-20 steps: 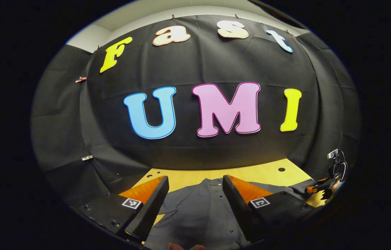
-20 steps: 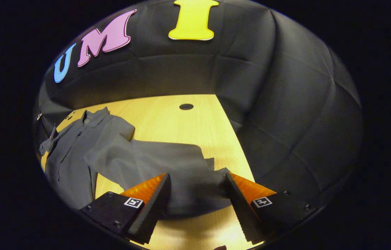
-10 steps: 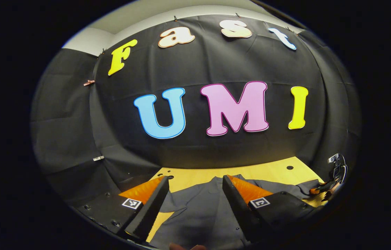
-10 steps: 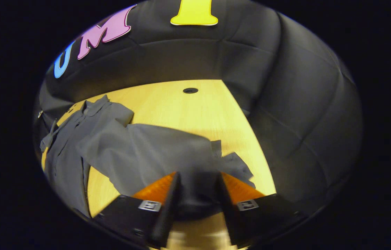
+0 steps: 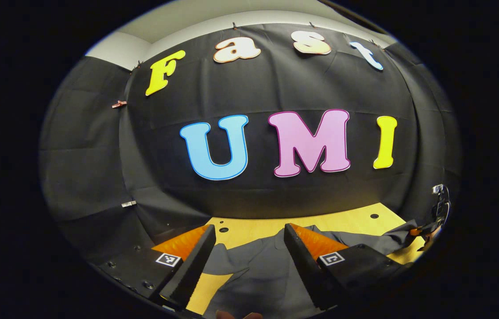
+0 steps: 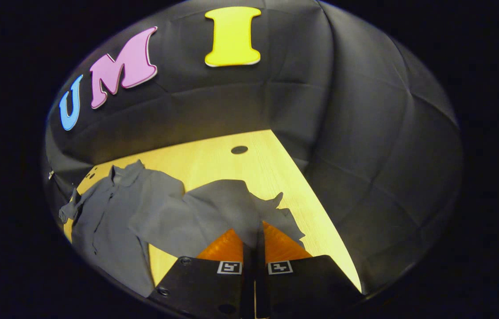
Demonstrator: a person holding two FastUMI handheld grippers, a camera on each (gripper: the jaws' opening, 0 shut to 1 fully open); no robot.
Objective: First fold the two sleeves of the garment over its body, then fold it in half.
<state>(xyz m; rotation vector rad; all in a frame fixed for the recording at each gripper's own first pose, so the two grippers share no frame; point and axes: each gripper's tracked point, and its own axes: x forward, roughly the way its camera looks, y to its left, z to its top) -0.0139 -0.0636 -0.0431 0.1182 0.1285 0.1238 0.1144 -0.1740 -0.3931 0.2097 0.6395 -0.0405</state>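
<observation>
A yellow wooden table (image 6: 249, 168) is lying under booth light, and a grey button-front shirt (image 6: 112, 208) is spreading across it, collar toward the black wall. No brand, tag or readable writing is showing on the shirt; the small square black-and-white markers (image 6: 229, 267) on the gripper bodies are carrying patterns, not words. In the right gripper view, the shirt's right sleeve (image 6: 214, 212) is bunching up off the tabletop toward the right gripper (image 6: 253, 232), whose fingers are pressing together on a pinch of the sleeve's cuff end, with cloth pulling into folds on both sides of them. The shirt's hem is running out of sight at the lower left edge, and its far sleeve is too crumpled to make out. In the left gripper view, the left gripper (image 5: 249, 252) is hanging above the shirt's body near the collar (image 5: 271, 241), fingers spread wide apart and holding nothing, and the cloth below them is partly hiding behind the gripper's body. Far off at the right edge of that view, the other gripper (image 5: 431, 226) is appearing small, lifting the sleeve end clear of the table. Round dark holes (image 6: 239, 149) are dotting the tabletop.
</observation>
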